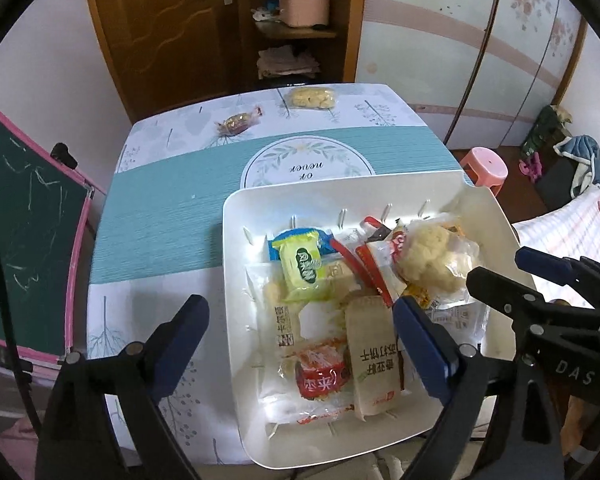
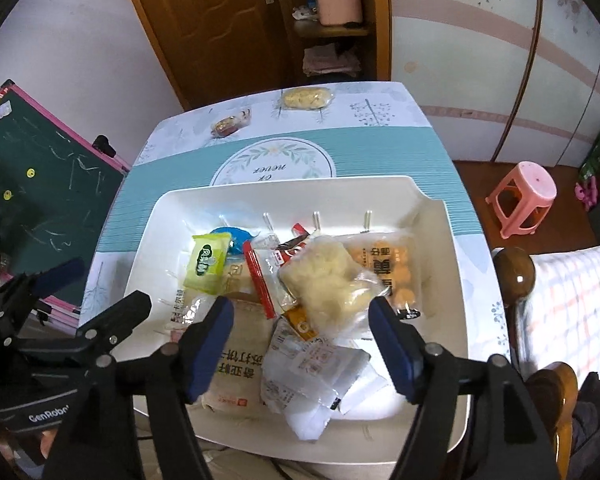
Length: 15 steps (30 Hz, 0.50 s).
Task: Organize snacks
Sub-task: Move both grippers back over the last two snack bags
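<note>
Bedroom setting: wooden door point(image 1: 172, 20), open shelf with a pink caddy point(image 1: 304, 8), pale floral wardrobe point(image 1: 480, 40), green chalkboard point(image 1: 28, 248) at the left, pink stool point(image 2: 522, 196) on the floor at right. Small table point(image 1: 160, 220) under a teal-and-white cloth, round emblem reading "or never" upside down.

Near the table's front-right: white tray point(image 1: 236, 216) heaped with wrapped snacks, reaching almost to the table's right and near edges. Bare cloth to the tray's left and beyond it.

Seen only from the right wrist: bag of small round golden biscuits point(image 2: 396, 270) at the tray's right, a bedpost knob and checked bedding beside the table. Seen only from the left wrist: red-labelled packet point(image 1: 320, 376) near the tray's front, beside a tan soda-cracker pack point(image 1: 374, 356) printed in Chinese.

Shared by both: lime-green packet point(image 1: 302, 272) over a blue one, clear bag of pale puffy snack point(image 1: 428, 260) on top of the heap.

Well apart at the far edge: gold-and-red wrapped candy point(image 1: 236, 123) and flat pack of yellow pieces point(image 1: 310, 98), each lying alone on the cloth.

Left gripper point(image 1: 300, 340) spread wide, empty, over the tray's near-left part. Right gripper point(image 2: 302, 348) likewise spread wide, empty, above the heap. "GenRobot" legible on the left gripper's body, "DAS" on the right's.
</note>
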Each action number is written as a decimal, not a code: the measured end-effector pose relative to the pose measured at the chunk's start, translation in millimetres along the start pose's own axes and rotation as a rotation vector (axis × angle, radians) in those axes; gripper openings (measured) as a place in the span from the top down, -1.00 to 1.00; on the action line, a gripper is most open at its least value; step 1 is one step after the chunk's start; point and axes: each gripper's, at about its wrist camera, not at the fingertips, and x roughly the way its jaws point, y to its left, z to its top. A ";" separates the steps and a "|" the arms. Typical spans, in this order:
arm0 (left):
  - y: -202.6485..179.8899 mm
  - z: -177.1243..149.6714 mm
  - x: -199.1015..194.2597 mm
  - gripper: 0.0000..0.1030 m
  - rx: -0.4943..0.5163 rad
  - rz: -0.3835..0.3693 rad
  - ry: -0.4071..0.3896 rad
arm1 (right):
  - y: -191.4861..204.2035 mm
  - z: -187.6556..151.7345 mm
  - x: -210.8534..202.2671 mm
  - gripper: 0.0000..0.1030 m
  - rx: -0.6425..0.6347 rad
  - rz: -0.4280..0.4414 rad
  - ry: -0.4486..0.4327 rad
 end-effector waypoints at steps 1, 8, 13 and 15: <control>0.0 -1.2 0.3 -0.81 -0.003 0.002 0.003 | -0.2 -0.1 0.7 -0.37 0.001 -0.003 0.002; -0.8 -4.1 -1.2 -0.81 -0.004 0.018 0.003 | -1.6 -7.2 6.0 -0.37 0.014 -0.001 0.026; -1.7 -6.0 -2.4 -0.80 -0.004 0.021 0.003 | -1.4 -8.3 6.8 -0.37 0.017 -0.006 0.032; -1.9 -6.3 -2.4 -0.80 -0.003 0.019 0.002 | -0.9 -9.2 6.7 -0.37 0.017 -0.007 0.034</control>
